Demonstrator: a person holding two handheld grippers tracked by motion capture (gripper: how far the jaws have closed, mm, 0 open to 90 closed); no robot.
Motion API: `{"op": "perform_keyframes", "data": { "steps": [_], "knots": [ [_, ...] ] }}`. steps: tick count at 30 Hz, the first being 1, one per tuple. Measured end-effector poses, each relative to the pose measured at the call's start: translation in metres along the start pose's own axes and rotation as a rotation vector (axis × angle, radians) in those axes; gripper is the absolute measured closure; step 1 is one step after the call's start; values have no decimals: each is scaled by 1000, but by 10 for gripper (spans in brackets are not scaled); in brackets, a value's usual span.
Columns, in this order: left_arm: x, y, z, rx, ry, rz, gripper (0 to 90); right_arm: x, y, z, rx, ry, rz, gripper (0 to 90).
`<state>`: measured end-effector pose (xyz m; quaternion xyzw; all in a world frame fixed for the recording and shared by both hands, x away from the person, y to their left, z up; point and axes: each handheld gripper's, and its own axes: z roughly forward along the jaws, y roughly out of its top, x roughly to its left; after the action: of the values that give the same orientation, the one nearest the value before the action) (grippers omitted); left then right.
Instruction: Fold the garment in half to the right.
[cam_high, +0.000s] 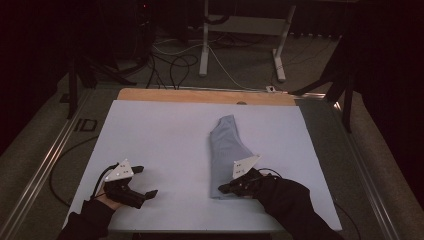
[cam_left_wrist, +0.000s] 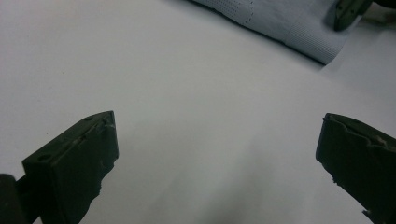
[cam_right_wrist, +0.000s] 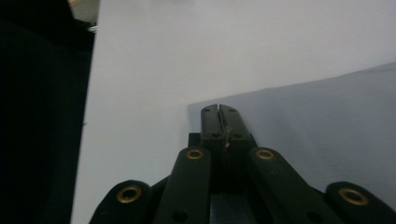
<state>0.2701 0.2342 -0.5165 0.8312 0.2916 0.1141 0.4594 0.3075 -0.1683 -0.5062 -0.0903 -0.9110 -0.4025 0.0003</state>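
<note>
White table (cam_high: 150, 135): right tongs (cam_right_wrist: 218, 108) closed over grey cloth (cam_high: 227, 145), left tongs (cam_left_wrist: 217, 154) wide open.

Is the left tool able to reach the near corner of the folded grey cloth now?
Probably yes: the left tool stands open, with only bare white table cover between it and the cloth.

Dim room: grey carpeted floor (cam_high: 240, 65) strewn with cables (cam_high: 172, 62), a white desk frame (cam_high: 240, 30) (two legs visible) beyond the table (cam_high: 150, 140).
</note>
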Motion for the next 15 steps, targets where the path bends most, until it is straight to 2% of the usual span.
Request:
{"op": "perform_keyframes", "data": {
  "steps": [1,4,6,9,11,15],
  "knots": [
    [0,0,0,1,2,2,4,-2,1,-2,-16,-5,8,898],
    [0,0,0,1,1,3,5,-5,4,-7,-31,-40,14,832],
    [0,0,0,1,0,-2,5,-8,5,-9,-45,-46,27,772],
    [0,0,1,4,-3,0,4,-10,8,-11,-57,-48,52,653],
    [0,0,0,3,-1,-3,4,-11,10,-12,-65,-61,61,507],
    [0,0,0,3,-2,0,4,-14,13,-14,-87,-67,104,328]
  ]
}}
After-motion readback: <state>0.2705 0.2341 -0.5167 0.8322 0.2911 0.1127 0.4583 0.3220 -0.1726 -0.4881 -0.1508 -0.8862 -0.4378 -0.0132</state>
